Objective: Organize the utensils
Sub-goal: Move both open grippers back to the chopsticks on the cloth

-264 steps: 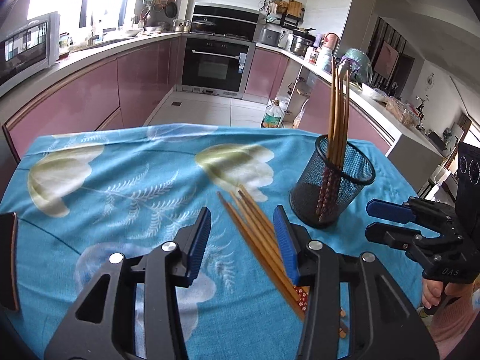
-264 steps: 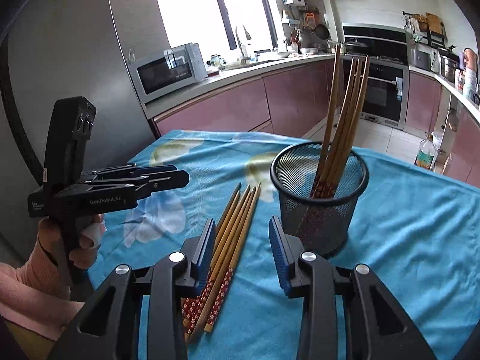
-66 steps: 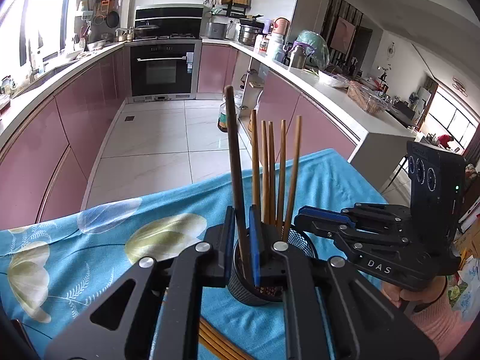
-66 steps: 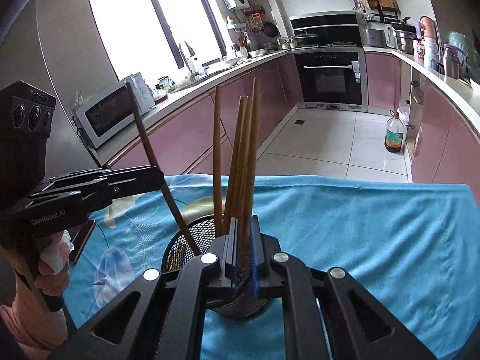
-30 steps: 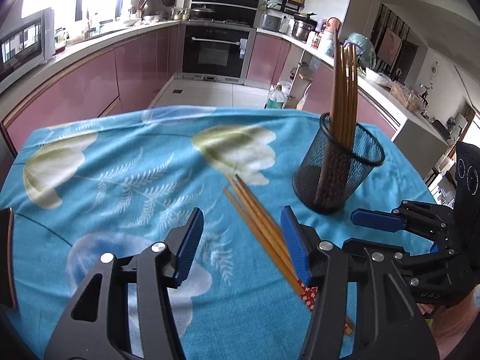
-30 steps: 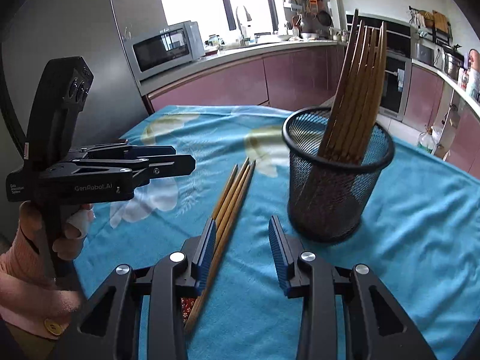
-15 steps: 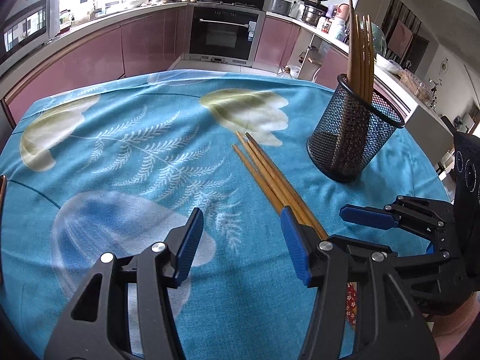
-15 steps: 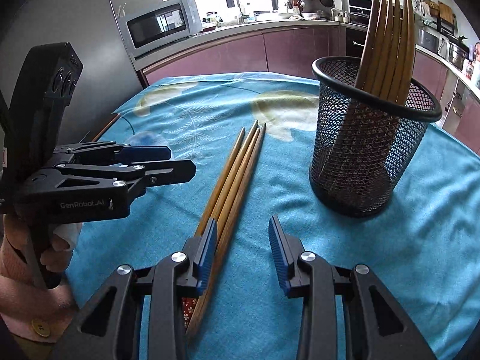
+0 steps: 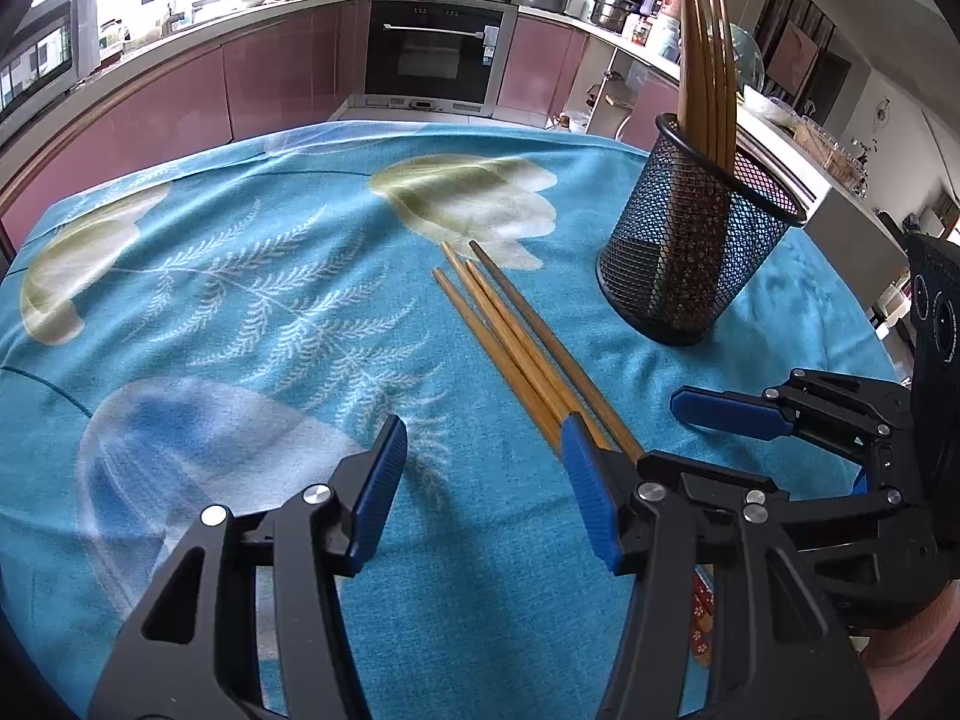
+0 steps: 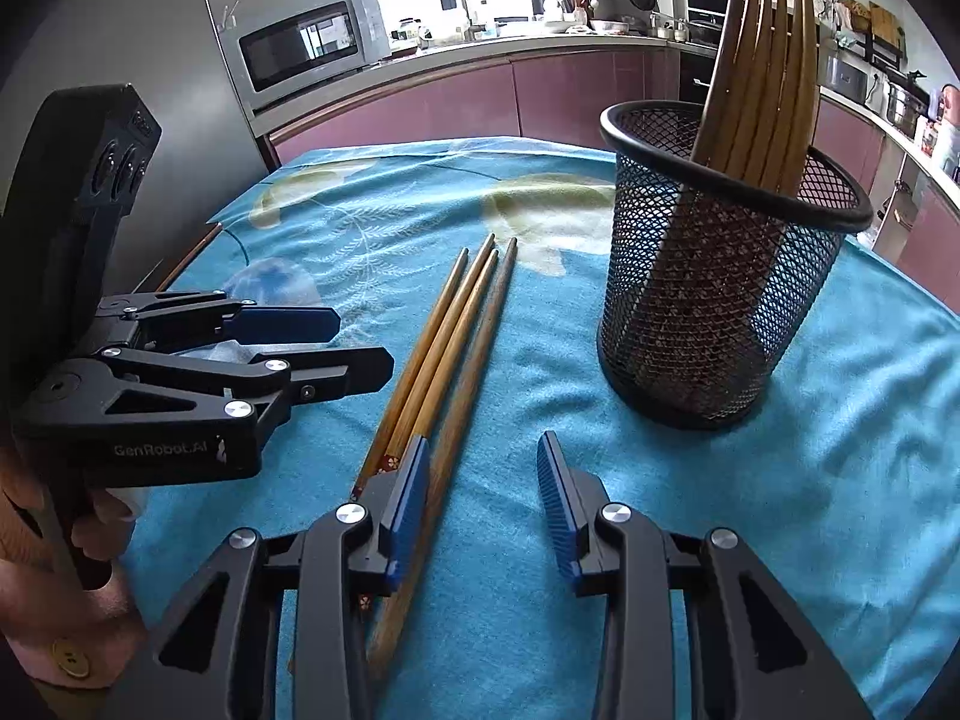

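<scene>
On the tablecloth (image 10: 840, 480), both spread, empty tongs (image 9: 480, 480) (image 10: 483, 492) flank chopsticks (image 10: 444, 360); only the right view shows their patterned ends.

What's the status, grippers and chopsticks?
Left gripper open, empty. Right gripper open, empty. Four loose chopsticks on cloth, mesh holder beside. Nothing blocking.

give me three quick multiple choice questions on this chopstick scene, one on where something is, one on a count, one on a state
1. Where do the loose chopsticks lie?
A. on the blue cloth beside the mesh holder
B. inside the oven
C. on the floor

2. How many chopsticks lie loose on the cloth?
A. one
B. four
C. nine

3. How does the right gripper stand?
A. shut on a chopstick
B. open, holding nothing
C. shut on the holder's rim

Answers:
1 A: they rest flat on the cloth, apart from the mesh holder.
2 B: four tips show side by side.
3 B: a clear gap separates its pads, and nothing is clamped between them.
</scene>
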